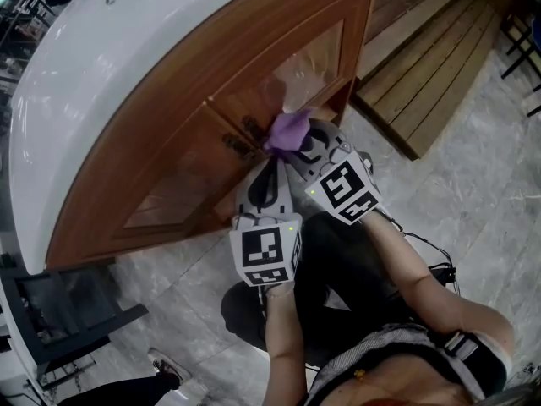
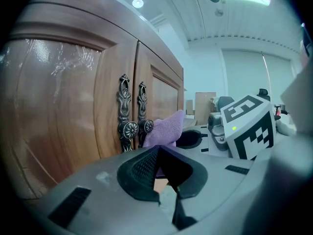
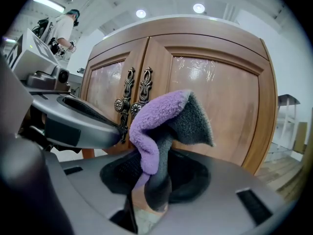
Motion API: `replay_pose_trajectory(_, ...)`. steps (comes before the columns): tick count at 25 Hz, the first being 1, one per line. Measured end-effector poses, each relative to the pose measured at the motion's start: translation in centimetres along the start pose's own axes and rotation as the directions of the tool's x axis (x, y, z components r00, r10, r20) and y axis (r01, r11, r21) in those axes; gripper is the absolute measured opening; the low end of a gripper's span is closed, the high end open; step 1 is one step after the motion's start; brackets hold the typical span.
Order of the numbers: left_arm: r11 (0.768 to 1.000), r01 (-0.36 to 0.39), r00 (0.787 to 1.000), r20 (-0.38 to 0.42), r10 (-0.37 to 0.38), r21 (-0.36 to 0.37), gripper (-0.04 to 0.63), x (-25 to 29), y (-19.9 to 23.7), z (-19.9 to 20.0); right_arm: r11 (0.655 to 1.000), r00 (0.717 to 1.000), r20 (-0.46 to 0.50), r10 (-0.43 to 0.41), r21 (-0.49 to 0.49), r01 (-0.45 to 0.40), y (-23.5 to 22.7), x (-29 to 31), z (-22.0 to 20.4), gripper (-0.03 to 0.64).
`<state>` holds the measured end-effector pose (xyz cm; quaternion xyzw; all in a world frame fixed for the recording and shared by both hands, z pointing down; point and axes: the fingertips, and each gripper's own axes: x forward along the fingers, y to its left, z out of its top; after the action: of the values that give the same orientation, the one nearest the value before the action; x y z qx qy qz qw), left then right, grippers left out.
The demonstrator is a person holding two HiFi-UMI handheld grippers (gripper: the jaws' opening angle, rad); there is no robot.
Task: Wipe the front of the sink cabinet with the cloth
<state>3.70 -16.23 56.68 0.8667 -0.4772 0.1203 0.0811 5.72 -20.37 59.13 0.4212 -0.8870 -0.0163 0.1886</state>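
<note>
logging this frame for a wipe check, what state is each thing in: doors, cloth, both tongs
cabinet doors: both shut, meeting at the paired handles
cloth: bunched, clamped in the right tongs, up near the handles; contact with the wood unclear
right tongs: shut on the cloth
left tongs: shut, nothing between them, just beside the cloth

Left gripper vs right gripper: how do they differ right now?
Load: the right gripper is shut on the purple cloth; the left gripper has its jaws together and holds nothing.
Reach: the right gripper sits further forward, with its cloth by the door handles; the left gripper's tip stops short of the cloth.
Shared: both point at the front of the sink cabinet, side by side.
</note>
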Motion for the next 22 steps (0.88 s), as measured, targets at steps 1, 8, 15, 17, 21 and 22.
replay_pose_trajectory(1,1.0,0.003,1.0,-0.001,-0.003,0.0,0.006,0.1,-0.1,0.0,1.0,1.0,-0.003,0.001,0.001,-0.001,-0.1,0.0,0.0,0.184)
replay_pose_trajectory(8,1.0,0.018,1.0,-0.005,-0.018,-0.001,0.006,0.7,-0.5,-0.1,0.999,0.999,-0.024,-0.047,-0.011,0.047,-2.0,0.1,-0.5,0.184)
replay_pose_trajectory(15,1.0,0.031,1.0,-0.005,-0.031,0.001,0.006,1.2,-1.1,-0.1,0.998,0.997,-0.026,-0.067,0.015,0.067,-3.5,-0.2,-0.6,0.186)
replay_pose_trajectory(17,0.999,0.037,0.999,-0.005,-0.037,0.002,0.006,1.5,-1.2,0.0,0.997,0.997,-0.025,-0.073,0.02,0.073,-3.8,-0.3,-0.7,0.186)
replay_pose_trajectory(21,0.999,0.047,0.999,-0.005,-0.047,0.004,0.006,1.9,-1.6,0.1,0.996,0.995,-0.037,-0.089,0.007,0.09,-4.6,-0.4,-1.0,0.186)
replay_pose_trajectory(22,0.999,0.05,0.999,-0.005,-0.05,0.004,0.006,2.0,-1.7,0.0,0.995,0.995,-0.04,-0.095,0.003,0.095,-4.8,-0.5,-1.0,0.186)
